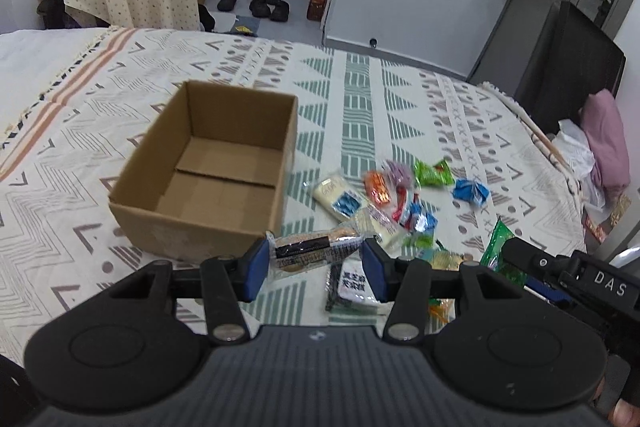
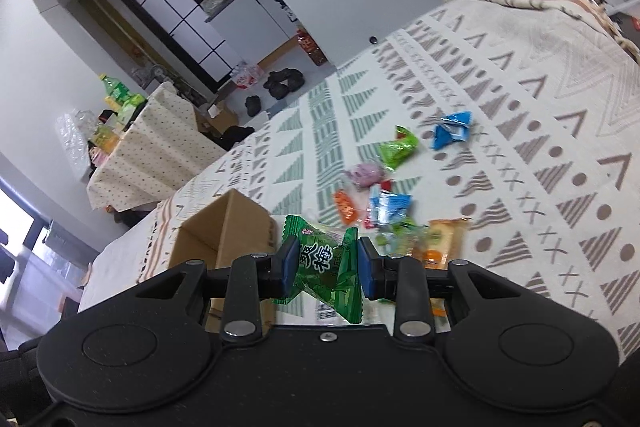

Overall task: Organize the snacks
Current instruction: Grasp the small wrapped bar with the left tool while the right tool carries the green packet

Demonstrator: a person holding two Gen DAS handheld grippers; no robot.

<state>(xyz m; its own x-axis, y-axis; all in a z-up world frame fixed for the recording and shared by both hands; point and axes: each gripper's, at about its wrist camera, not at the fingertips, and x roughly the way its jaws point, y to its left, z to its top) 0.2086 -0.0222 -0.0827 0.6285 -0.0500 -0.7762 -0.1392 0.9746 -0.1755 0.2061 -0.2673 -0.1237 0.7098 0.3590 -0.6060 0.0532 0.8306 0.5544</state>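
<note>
One empty cardboard box (image 1: 208, 171) on the bed, your left tool (image 1: 316, 267) gripping one dark-labelled snack bar (image 1: 312, 251) beside the box, your right tool (image 2: 326, 267) clamped on one green candy packet (image 2: 324, 263)

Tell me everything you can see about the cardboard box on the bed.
The box is plain brown corrugated cardboard, rectangular, open-topped and empty, with a seam across its floor. It sits upright on the patterned bedspread, left of the loose snacks. Nothing visibly touches it but the bedspread. In the right wrist view only one corner shows.

Left tool (image 1: 316, 263) and right tool (image 2: 325, 263) each clamp something.
</note>
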